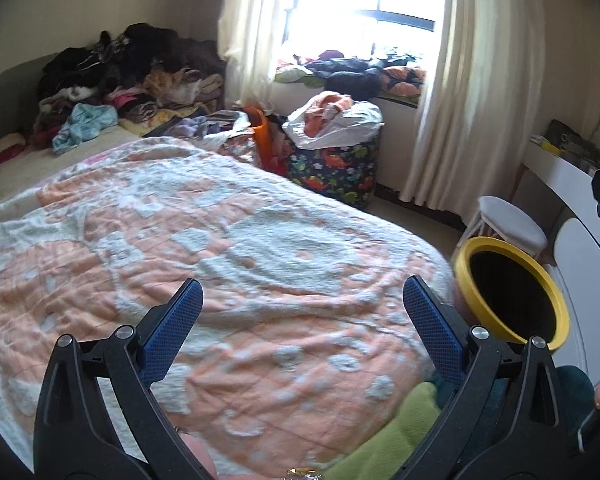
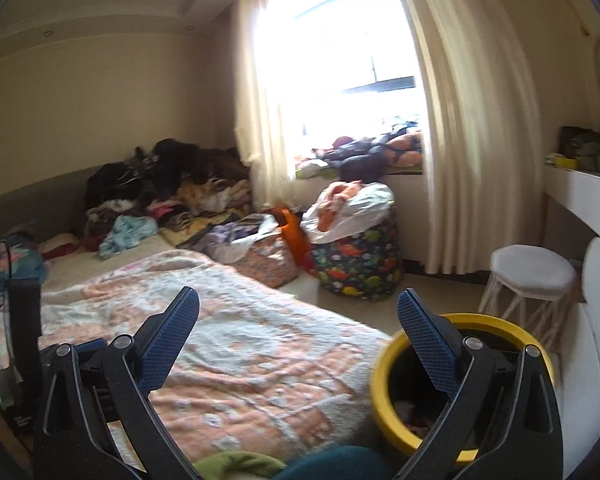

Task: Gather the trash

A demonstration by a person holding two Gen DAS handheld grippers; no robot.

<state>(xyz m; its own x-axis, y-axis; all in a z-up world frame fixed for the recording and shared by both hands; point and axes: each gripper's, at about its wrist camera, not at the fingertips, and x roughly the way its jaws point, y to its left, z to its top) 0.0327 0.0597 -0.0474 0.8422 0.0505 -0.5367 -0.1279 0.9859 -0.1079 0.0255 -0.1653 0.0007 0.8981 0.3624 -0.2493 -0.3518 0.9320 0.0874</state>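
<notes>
A yellow-rimmed trash bin (image 1: 512,284) stands on the floor at the bed's right corner; in the right wrist view the bin (image 2: 384,396) holds some scraps at its bottom. My left gripper (image 1: 302,300) is open over the orange and white blanket (image 1: 220,260), nothing between its blue pads. My right gripper (image 2: 298,316) is open too, its right finger (image 2: 428,344) in front of the bin's mouth, its left finger over the blanket (image 2: 240,360). No loose trash shows on the blanket. A small shiny scrap (image 1: 300,472) peeks in at the bottom edge.
A clothes pile (image 1: 132,76) fills the bed's far end. Stuffed bags (image 1: 336,152) sit by the curtained window (image 1: 360,0). A white stool (image 2: 534,276) and white desk (image 2: 588,200) stand right of the bin. A green cloth (image 1: 400,432) lies at the bed's near edge.
</notes>
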